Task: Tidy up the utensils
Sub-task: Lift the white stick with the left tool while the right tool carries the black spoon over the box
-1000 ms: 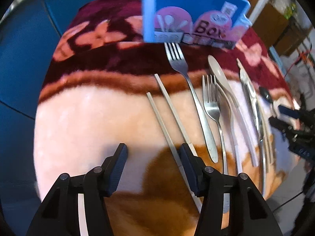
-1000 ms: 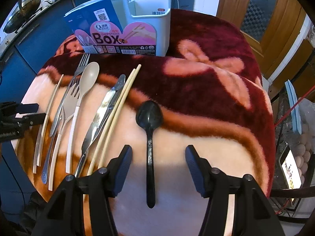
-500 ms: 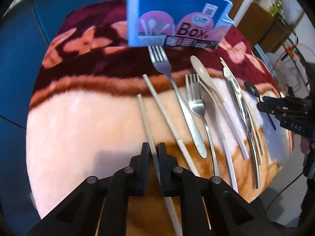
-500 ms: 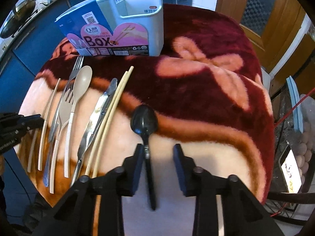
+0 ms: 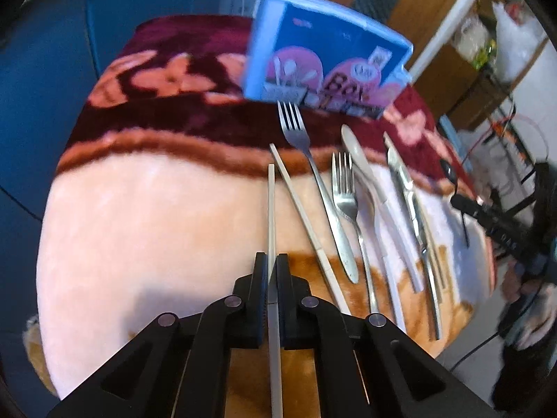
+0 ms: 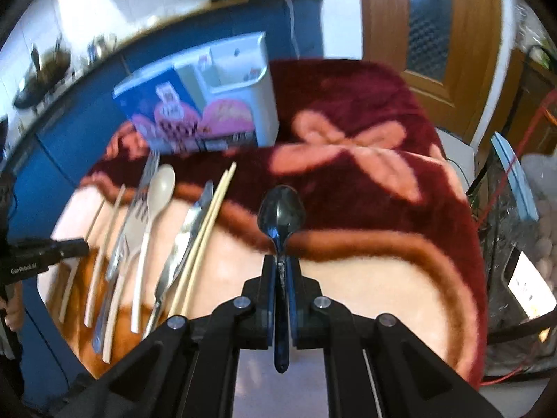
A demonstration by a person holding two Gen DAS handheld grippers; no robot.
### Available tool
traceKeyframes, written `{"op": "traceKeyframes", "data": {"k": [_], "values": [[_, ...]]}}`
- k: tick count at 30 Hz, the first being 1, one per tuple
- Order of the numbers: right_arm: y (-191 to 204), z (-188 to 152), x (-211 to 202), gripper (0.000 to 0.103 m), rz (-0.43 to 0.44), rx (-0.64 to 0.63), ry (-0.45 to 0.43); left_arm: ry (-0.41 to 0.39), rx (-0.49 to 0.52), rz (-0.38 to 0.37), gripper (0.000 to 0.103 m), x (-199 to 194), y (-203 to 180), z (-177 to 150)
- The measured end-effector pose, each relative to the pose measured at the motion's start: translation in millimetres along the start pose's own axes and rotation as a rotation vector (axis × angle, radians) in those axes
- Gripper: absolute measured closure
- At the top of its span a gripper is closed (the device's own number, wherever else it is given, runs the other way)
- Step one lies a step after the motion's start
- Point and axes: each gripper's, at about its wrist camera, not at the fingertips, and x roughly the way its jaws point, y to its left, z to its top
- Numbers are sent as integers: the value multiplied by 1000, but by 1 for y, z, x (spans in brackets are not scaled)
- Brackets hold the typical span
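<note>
My left gripper (image 5: 272,261) has its jaws closing tight on a pale chopstick (image 5: 271,209), which runs straight out ahead between the pads. Its twin chopstick (image 5: 303,216) lies beside it on the blanket. My right gripper (image 6: 281,261) is also closing, pinched on the handle of a black spoon (image 6: 281,209) whose bowl points away from me. The blue and white utensil box (image 5: 327,62) (image 6: 209,104) stands upright at the far side of the blanket.
In a row on the red and peach blanket (image 6: 365,181) lie two metal forks (image 5: 296,129), a beige spoon (image 6: 162,188), a metal knife (image 6: 188,226) and a wooden chopstick pair (image 6: 212,216). A blue cabinet stands behind, a wooden door at the right.
Both grippers went from wide open to closed: the left on the pale chopstick, the right on the black spoon's handle. Both views have tilted up, showing more of the room.
</note>
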Motion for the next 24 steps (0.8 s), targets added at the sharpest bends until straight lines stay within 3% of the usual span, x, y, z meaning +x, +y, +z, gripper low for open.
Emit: {"op": "traceKeyframes", "data": {"k": [11,24], "values": [[9,-5,-10,95,87,54,-200,-351,14,8,98,-60,-3,35],[26,24,-23,95,95,-24,-338,-668,-14,-27,98,-80,-29,123]]}}
